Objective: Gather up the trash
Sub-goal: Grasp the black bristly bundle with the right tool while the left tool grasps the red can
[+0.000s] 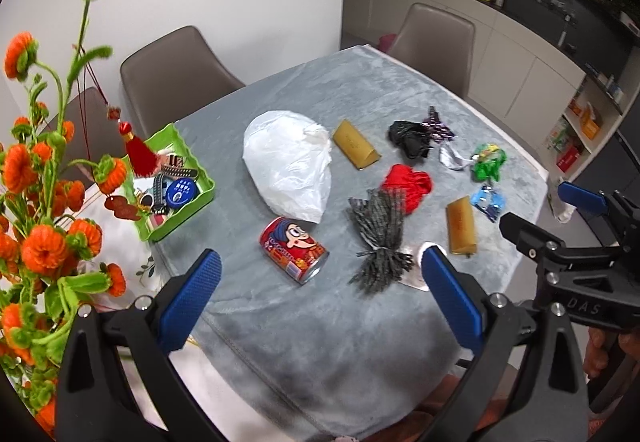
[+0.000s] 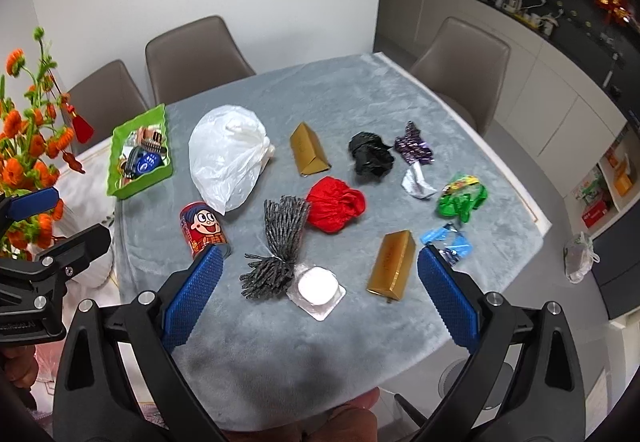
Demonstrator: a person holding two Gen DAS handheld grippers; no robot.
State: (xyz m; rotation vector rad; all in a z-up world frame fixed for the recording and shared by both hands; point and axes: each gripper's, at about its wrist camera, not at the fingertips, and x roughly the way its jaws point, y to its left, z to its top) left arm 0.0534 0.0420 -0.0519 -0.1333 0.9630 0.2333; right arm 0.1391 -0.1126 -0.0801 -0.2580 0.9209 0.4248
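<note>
Both grippers, left gripper [image 1: 320, 282] and right gripper [image 2: 320, 282], spread wide, holding nothing. Crumpled white plastic bag [image 2: 228, 162] on grey tablecloth [image 2: 280, 342]: likely light, limp, slippery. Best pinched at bunched knot.

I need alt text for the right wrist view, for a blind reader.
The open right gripper hovers over a grey-clothed table strewn with trash: a white plastic bag, red cartoon can, two gold boxes, crumpled wrappers. A green tray sits far left.
</note>
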